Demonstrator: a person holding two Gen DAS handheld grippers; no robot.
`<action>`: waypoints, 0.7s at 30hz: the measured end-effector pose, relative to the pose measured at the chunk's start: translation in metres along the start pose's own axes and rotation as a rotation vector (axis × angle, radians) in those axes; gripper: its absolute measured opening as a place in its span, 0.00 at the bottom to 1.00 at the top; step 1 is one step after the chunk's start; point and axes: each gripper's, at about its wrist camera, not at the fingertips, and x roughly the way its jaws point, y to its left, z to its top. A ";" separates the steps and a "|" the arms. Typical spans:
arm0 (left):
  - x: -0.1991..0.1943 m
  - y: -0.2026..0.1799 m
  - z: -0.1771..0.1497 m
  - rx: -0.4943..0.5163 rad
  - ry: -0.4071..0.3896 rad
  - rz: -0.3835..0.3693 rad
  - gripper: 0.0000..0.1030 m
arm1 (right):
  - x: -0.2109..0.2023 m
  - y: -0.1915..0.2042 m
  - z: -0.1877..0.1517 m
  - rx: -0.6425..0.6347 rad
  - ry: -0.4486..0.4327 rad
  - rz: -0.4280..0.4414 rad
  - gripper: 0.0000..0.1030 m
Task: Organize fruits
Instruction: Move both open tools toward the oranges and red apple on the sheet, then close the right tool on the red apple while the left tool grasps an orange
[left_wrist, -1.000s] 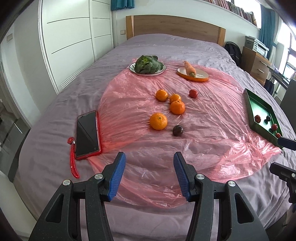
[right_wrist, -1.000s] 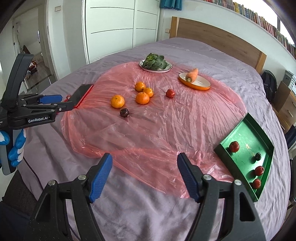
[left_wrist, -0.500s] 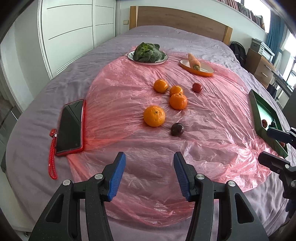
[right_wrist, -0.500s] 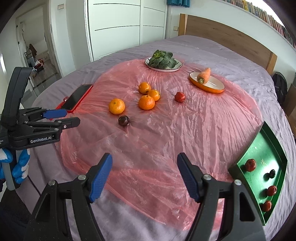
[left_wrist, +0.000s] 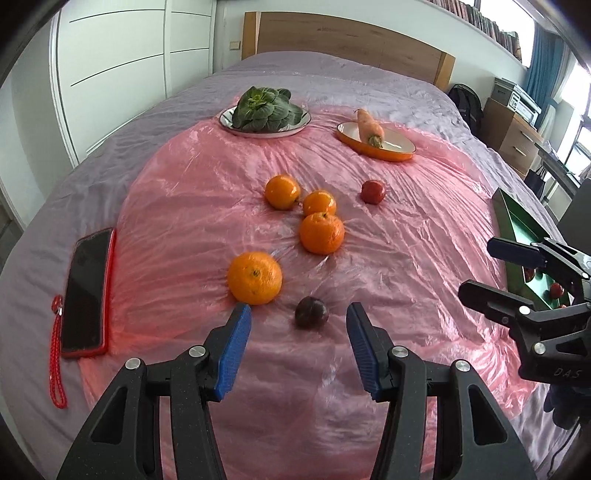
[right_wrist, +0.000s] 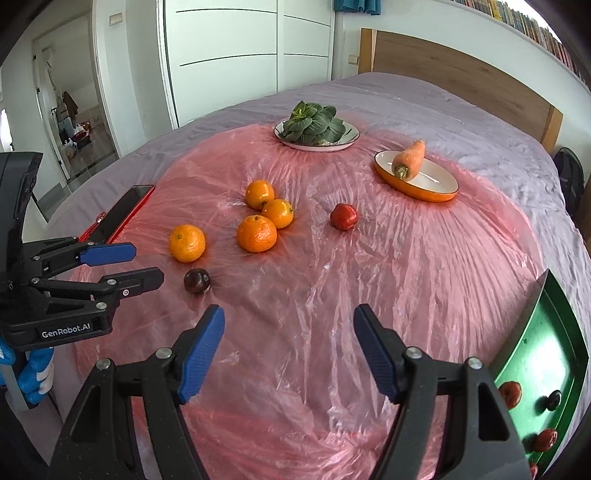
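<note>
Dark plum (left_wrist: 311, 312) lies on the pink sheet (left_wrist: 406, 258), just ahead of the left gripper (left_wrist: 298, 330), roughly in line with the gap between its fingers, not touched. Left fingers (left_wrist: 236, 343) stand partly apart, nothing in them. Right gripper (right_wrist: 289, 341) fingers (right_wrist: 201, 343) also apart and empty, over bare sheet nearer than the plum.

Relative to the plum: nearest orange (left_wrist: 254, 277) just up-left, apart from it. Second orange (left_wrist: 321, 233) farther back, touching or almost touching a third (left_wrist: 319, 202); fourth (left_wrist: 282, 191) just left of the third. Red fruit (left_wrist: 373, 191) well back and right, alone. Green tray (right_wrist: 543, 350) far right at the sheet's edge, holding several small red and dark fruits (right_wrist: 510, 393); exact count unclear, partly cut off by the frame edge.

Far back from the plum: white plate (left_wrist: 229, 120) with a leafy green (left_wrist: 264, 107); orange oval dish (left_wrist: 391, 153) with a carrot (left_wrist: 369, 127) lying across its rim.

Left of the plum, at the sheet's edge on the bed (left_wrist: 332, 74): phone in red case (left_wrist: 86, 291), screen dark, red wrist strap (left_wrist: 55, 365) trailing off it.

Writing: "GenRobot.AI" in white on the left gripper body in the right wrist view. Letters "D.A.S" readable on the right gripper body in the left wrist view, rest not legible. Blue glove (right_wrist: 35, 373) on the hand holding the left gripper.
</note>
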 end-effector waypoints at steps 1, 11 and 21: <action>0.003 -0.002 0.006 0.008 -0.005 -0.004 0.46 | 0.004 -0.004 0.004 -0.001 -0.005 0.002 1.00; 0.055 -0.022 0.054 0.055 0.002 -0.020 0.47 | 0.051 -0.046 0.049 0.016 -0.052 0.013 1.00; 0.104 -0.020 0.061 0.055 0.067 0.000 0.46 | 0.112 -0.068 0.074 0.012 -0.027 0.032 1.00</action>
